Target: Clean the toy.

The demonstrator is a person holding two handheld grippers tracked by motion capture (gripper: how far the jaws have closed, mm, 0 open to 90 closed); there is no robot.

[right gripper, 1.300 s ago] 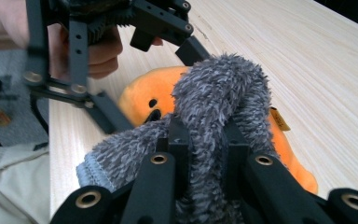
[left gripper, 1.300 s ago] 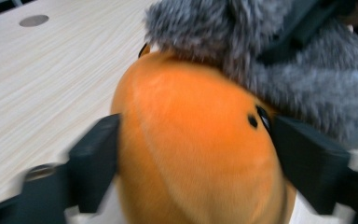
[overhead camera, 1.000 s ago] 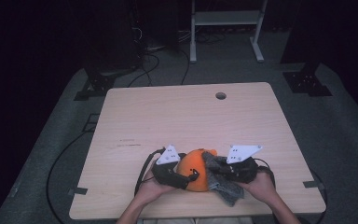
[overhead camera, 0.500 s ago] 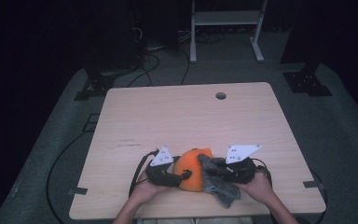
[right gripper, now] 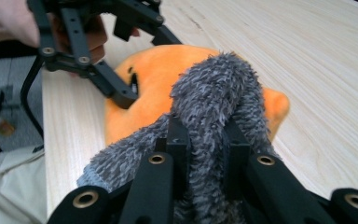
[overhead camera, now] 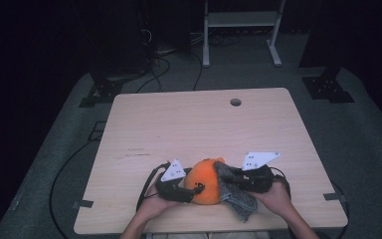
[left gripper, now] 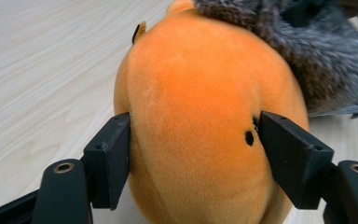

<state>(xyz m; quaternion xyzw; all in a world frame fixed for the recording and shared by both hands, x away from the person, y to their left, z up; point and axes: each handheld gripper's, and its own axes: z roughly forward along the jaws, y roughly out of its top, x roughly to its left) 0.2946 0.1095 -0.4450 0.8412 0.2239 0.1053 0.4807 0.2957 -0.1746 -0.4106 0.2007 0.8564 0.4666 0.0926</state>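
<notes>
Keep your left gripper (left gripper: 193, 154) clamped on the orange plush toy (left gripper: 200, 116) (lower centre of frame); your right gripper (right gripper: 205, 140), pinching the grey fuzzy cloth (right gripper: 214, 93), should rub gently.

Beyond the orange plush toy (overhead camera: 206, 180) and grey cloth (overhead camera: 235, 195), the table (overhead camera: 199, 124) seems open.

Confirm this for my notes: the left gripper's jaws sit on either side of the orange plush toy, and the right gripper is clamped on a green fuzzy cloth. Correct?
Not quite: the cloth is grey, not green. The right gripper view shows the right gripper clamped on a grey fuzzy cloth draped against the orange plush toy. The rest holds: the left gripper has its jaws on either side of the toy.
</notes>
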